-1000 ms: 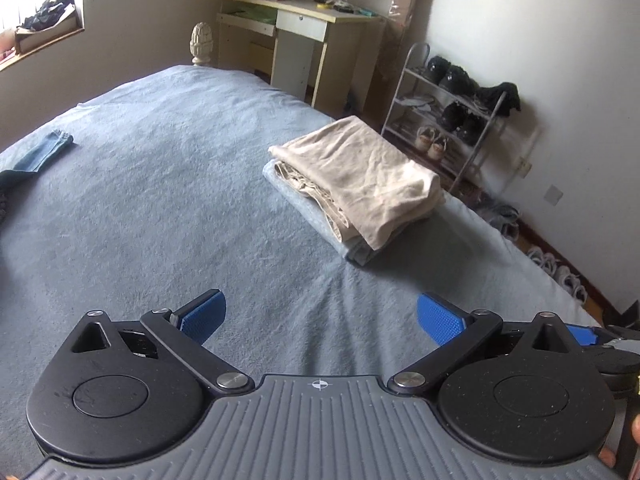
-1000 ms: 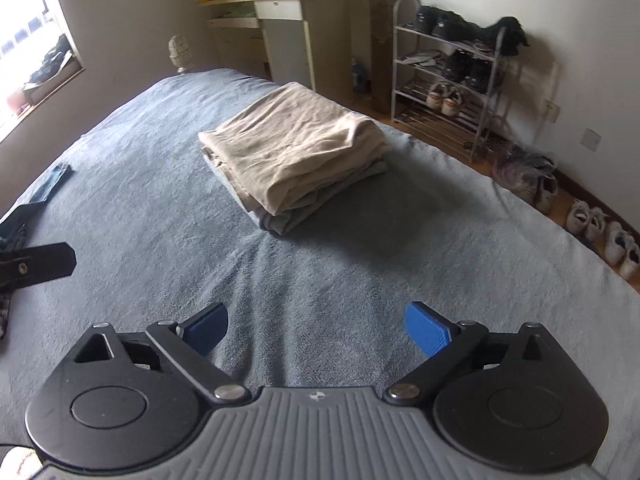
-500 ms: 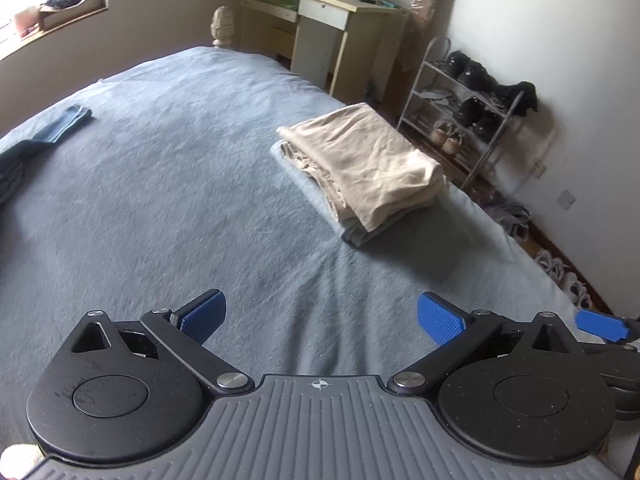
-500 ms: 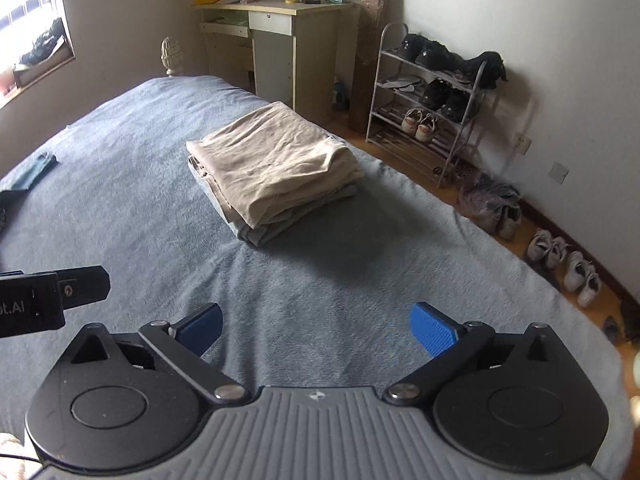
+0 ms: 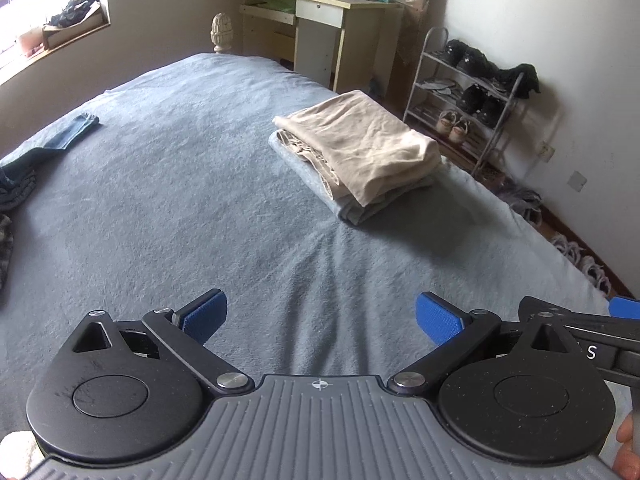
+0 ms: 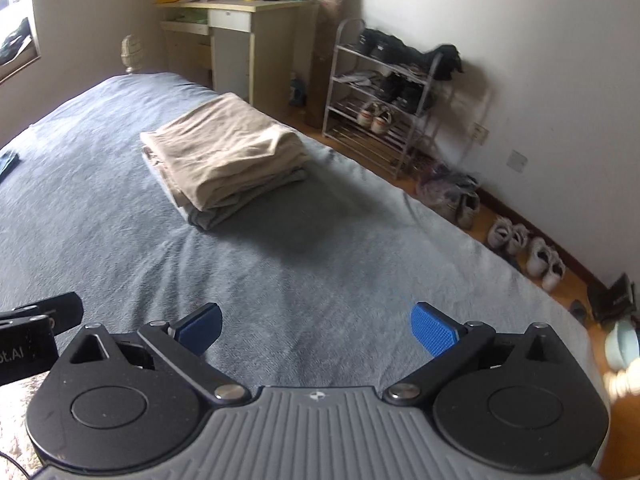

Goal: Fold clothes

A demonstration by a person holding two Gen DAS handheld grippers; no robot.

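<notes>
A folded stack of clothes, beige on top of a light grey-blue piece (image 5: 360, 152), lies on the blue bed cover (image 5: 180, 200) toward its right side; it also shows in the right wrist view (image 6: 224, 160). My left gripper (image 5: 320, 316) is open and empty, held above the bed well short of the stack. My right gripper (image 6: 318, 328) is open and empty, also short of the stack. Unfolded denim and dark clothes (image 5: 48, 148) lie at the bed's left edge.
A desk (image 5: 320, 28) stands beyond the bed's far end. A metal shoe rack (image 6: 384, 100) stands by the right wall, with loose shoes (image 6: 524, 248) on the floor along it. The bed's right edge drops to the wooden floor.
Both grippers have pulled back and risen from the folded stack, which looks smaller and farther. Both stay open and empty. The right view has swung to the right.
</notes>
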